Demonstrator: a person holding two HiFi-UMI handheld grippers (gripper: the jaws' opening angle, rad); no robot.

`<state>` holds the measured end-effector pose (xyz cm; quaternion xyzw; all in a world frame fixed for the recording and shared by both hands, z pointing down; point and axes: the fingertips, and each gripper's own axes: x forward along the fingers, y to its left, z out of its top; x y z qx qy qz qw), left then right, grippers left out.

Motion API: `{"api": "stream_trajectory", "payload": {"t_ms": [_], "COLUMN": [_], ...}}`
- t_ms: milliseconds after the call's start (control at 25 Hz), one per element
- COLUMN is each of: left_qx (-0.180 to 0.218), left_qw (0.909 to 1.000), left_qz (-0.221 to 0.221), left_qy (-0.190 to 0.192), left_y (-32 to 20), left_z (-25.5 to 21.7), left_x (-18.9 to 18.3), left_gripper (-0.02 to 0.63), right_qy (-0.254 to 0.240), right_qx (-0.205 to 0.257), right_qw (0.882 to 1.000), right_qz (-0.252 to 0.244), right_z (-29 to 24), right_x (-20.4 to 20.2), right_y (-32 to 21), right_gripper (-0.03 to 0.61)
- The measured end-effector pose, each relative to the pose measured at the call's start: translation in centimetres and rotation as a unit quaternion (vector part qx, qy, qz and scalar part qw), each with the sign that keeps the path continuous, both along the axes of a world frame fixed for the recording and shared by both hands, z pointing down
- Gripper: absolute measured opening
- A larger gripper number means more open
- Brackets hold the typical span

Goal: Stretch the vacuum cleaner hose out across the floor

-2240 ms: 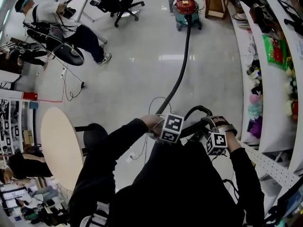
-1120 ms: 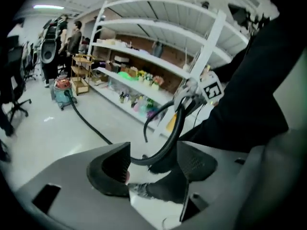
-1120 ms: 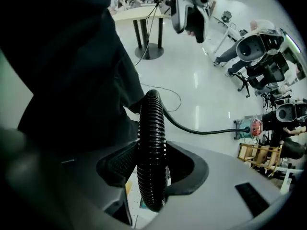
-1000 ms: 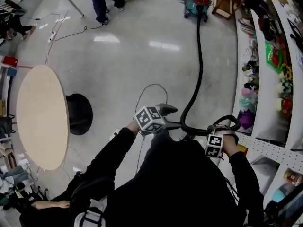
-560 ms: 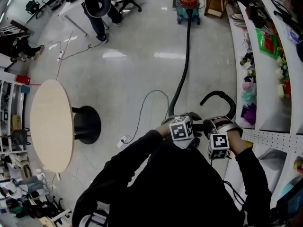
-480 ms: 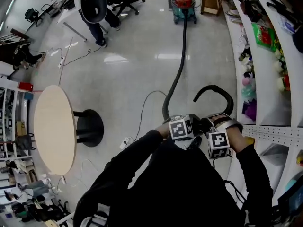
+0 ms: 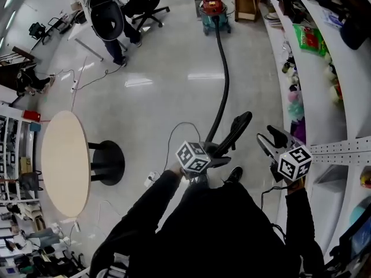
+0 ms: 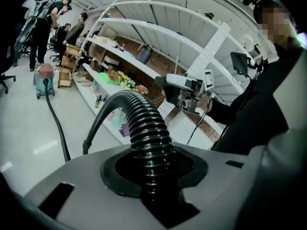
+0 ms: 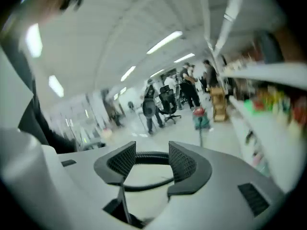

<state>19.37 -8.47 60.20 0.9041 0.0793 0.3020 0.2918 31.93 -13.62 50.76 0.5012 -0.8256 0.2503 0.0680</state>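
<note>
The red and green vacuum cleaner (image 7: 211,7) stands far off across the floor. Its black ribbed hose (image 7: 222,94) runs from it toward me, and the free end (image 7: 239,123) curls up. My left gripper (image 7: 219,155) is shut on the hose near that end. Its jaws have just been closing, and in the left gripper view the hose (image 8: 146,138) fills the gap of the left gripper (image 8: 153,169). My right gripper (image 7: 268,138) hangs to the right, apart from the hose. Its jaws have just been opening, and the right gripper (image 9: 152,164) holds nothing.
A round beige table (image 7: 65,162) on a black base stands at the left. White shelves (image 7: 324,68) full of goods line the right side. People and an office chair (image 7: 107,16) are at the far left. A thin white cable (image 7: 174,132) loops on the floor.
The right gripper has come off the hose and swung out to the right. The left gripper has closed on the hose and shifted left with it. The hose's free end has uncurled.
</note>
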Motion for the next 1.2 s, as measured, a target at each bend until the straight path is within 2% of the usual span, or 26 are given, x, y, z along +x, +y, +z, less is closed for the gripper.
{"api": "stream_trajectory", "payload": {"t_ms": [40, 80, 120, 160, 240, 320, 360, 440, 640, 680, 720, 760, 800, 840, 880, 920, 960, 1000, 1040, 1080, 1120, 1200], "left_qx": [0.010, 0.024, 0.042, 0.062, 0.108, 0.159, 0.181, 0.208, 0.232, 0.233, 0.235, 0.241, 0.257, 0.287, 0.335, 0.396, 0.457, 0.500, 0.517, 0.507, 0.476, 0.375], "left_qw": [0.9998, 0.9993, 0.9982, 0.9966, 0.9919, 0.9846, 0.9802, 0.9739, 0.9674, 0.9668, 0.9657, 0.9635, 0.9593, 0.9513, 0.9367, 0.9138, 0.8863, 0.8635, 0.8541, 0.8606, 0.8787, 0.9266], "left_qz": [0.001, 0.004, 0.009, 0.015, 0.031, 0.053, 0.065, 0.079, 0.073, 0.074, 0.077, 0.080, 0.082, 0.083, 0.083, 0.081, 0.076, 0.068, 0.054, 0.037, 0.019, -0.021], "left_qy": [0.015, 0.030, 0.043, 0.052, 0.059, 0.052, 0.046, 0.043, 0.070, 0.074, 0.079, 0.084, 0.085, 0.078, 0.061, 0.037, 0.012, -0.009, -0.021, -0.025, -0.023, 0.005], "left_y": [0.7, 1.4, 2.2, 2.8, 4.0, 5.0, 5.6, 6.7, 7.2, 7.5, 7.8, 8.2, 8.4, 8.4, 8.1, 7.5, 6.8, 5.9, 5.2, 4.7, 4.6, 5.5], "left_z": [-0.6, -1.2, -1.7, -2.1, -2.5, -2.5, -2.3, -1.7, -2.1, -2.4, -2.7, -3.0, -3.2, -3.3, -3.1, -2.8, -2.5, -2.5, -2.7, -3.1, -3.6, -5.3], "left_x": [-0.1, -0.1, -0.1, -0.3, -1.7, -4.5, -6.2, -9.6, -15.0, -15.9, -16.7, -17.3, -17.7, -18.1, -18.4, -18.8, -19.4, -20.0, -20.7, -21.2, -21.6, -21.8], "left_gripper": [0.146, 0.146, 0.146, 0.146, 0.146, 0.146, 0.146, 0.146, 0.146, 0.146, 0.146, 0.146, 0.146, 0.146, 0.146, 0.160, 0.180, 0.203, 0.217, 0.232, 0.244, 0.249], "right_qy": [-0.132, -0.237, -0.313, -0.366, -0.437, -0.484, -0.499, -0.503, -0.507, -0.505, -0.498, -0.492, -0.487, -0.484, -0.479, -0.474, -0.466, -0.454, -0.438, -0.419, -0.404, -0.386], "right_qx": [-0.018, -0.031, -0.045, -0.060, -0.087, -0.099, -0.100, -0.102, -0.106, -0.094, -0.077, -0.060, -0.044, -0.030, -0.019, -0.011, -0.005, 0.000, 0.004, 0.011, 0.018, 0.028], "right_qw": [0.991, 0.971, 0.948, 0.927, 0.893, 0.865, 0.857, 0.856, 0.854, 0.858, 0.863, 0.869, 0.872, 0.874, 0.877, 0.880, 0.883, 0.889, 0.897, 0.905, 0.912, 0.919], "right_qz": [0.020, 0.032, 0.042, 0.051, 0.071, 0.082, 0.078, 0.062, 0.044, 0.033, 0.018, 0.002, -0.012, -0.023, -0.031, -0.039, -0.049, -0.058, -0.067, -0.073, -0.075, -0.073], "right_z": [-0.1, 0.1, 0.7, 1.4, 2.7, 2.8, 2.5, 2.1, 2.4, 1.7, 0.6, -0.5, -1.6, -2.5, -3.3, -4.0, -4.6, -4.9, -5.2, -5.5, -5.7, -6.2], "right_x": [-0.1, -0.6, -1.2, -2.0, -4.5, -8.0, -10.2, -14.7, -21.9, -23.1, -24.3, -25.3, -26.0, -26.5, -26.8, -27.2, -27.5, -27.7, -27.9, -27.9, -27.6, -26.4], "right_y": [0.7, 1.4, 1.9, 2.3, 2.9, 3.3, 3.5, 3.7, 2.4, 2.4, 2.6, 2.9, 3.3, 3.8, 4.3, 4.9, 5.6, 6.1, 6.6, 7.0, 7.4, 8.4], "right_gripper": [0.220, 0.221, 0.227, 0.251, 0.295, 0.308, 0.310, 0.316, 0.321, 0.319, 0.297, 0.241, 0.238, 0.233, 0.228, 0.221, 0.207, 0.198, 0.187, 0.186, 0.184, 0.183]}}
